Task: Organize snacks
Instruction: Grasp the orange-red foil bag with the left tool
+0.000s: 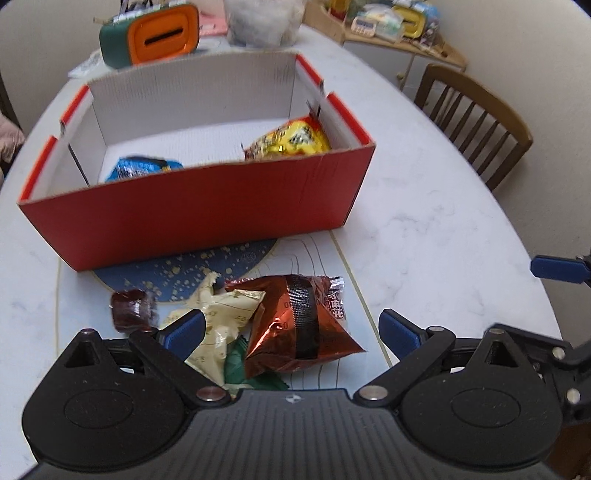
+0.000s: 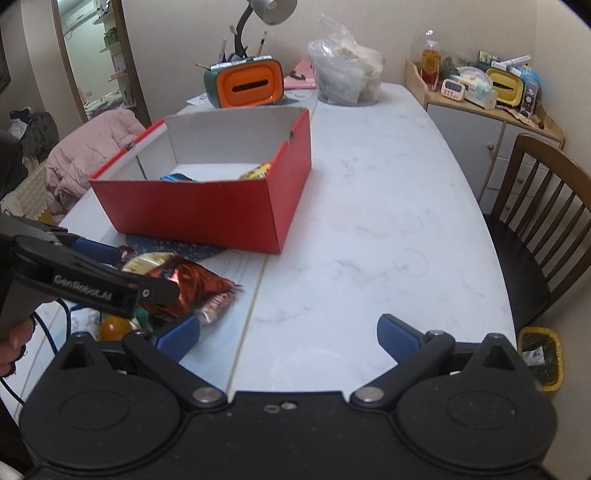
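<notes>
A red cardboard box [image 1: 207, 210] with a white inside stands open on the marble table [image 2: 369, 229]. A blue packet [image 1: 144, 168] and a yellow packet [image 1: 291, 142] lie in it. In front of the box is a loose pile: a red-brown foil packet [image 1: 295, 325], a cream packet [image 1: 218, 317], a dark brown wrapped sweet [image 1: 129, 308] and a green wrapper [image 1: 240, 369]. My left gripper [image 1: 291, 328] is open, low over the pile, with the foil packet between its fingers. My right gripper [image 2: 288, 336] is open over bare table, to the right of the pile.
Behind the box stand an orange-and-green tissue holder [image 2: 247, 85], a plastic bag [image 2: 347, 74] and a desk lamp [image 2: 269, 11]. A wooden chair [image 2: 535, 221] and a yellow bin [image 2: 543, 354] are at the right edge. A blue mat [image 1: 207, 269] lies under the box.
</notes>
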